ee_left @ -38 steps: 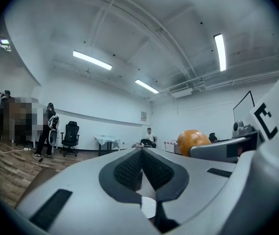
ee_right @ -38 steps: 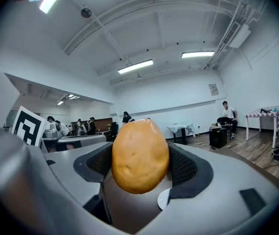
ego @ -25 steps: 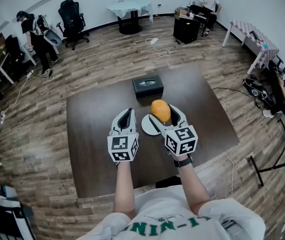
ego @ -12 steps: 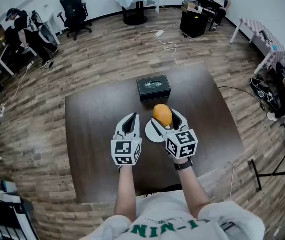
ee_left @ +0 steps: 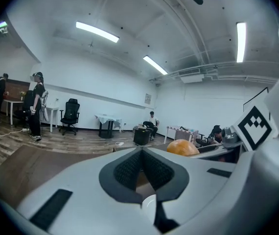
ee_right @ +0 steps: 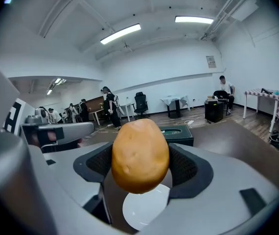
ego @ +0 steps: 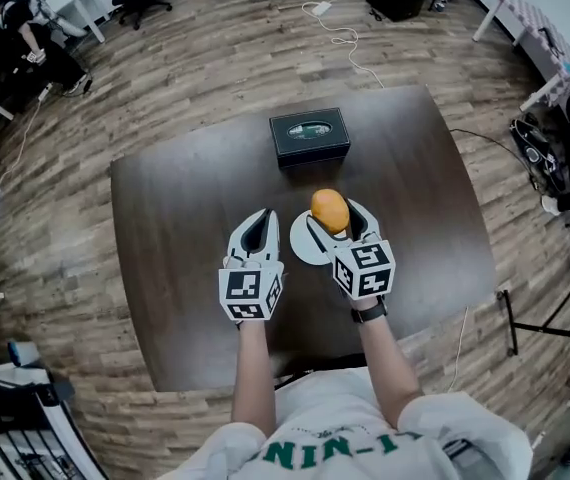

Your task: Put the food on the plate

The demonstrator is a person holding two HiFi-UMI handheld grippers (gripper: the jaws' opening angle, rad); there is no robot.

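A round orange-brown potato (ee_right: 140,155) sits clamped between the pads of my right gripper (ego: 331,218), held in the air just above a small white plate (ego: 302,243) on the dark table (ego: 185,208). The plate's white disc (ee_right: 142,211) shows right beneath the potato in the right gripper view. My left gripper (ego: 255,233) hovers to the left of the plate, its jaws shut together with nothing between them (ee_left: 140,166). From the left gripper view the potato (ee_left: 181,148) shows off to the right.
A dark green box (ego: 309,136) stands on the table behind the plate. People, office chairs and tables are spread around the room's edges on the wood floor. A cable (ego: 350,48) lies on the floor beyond the table.
Both grippers and the potato keep their places over the plate. The head camera has tipped downward, so the table and room have shifted up in view.
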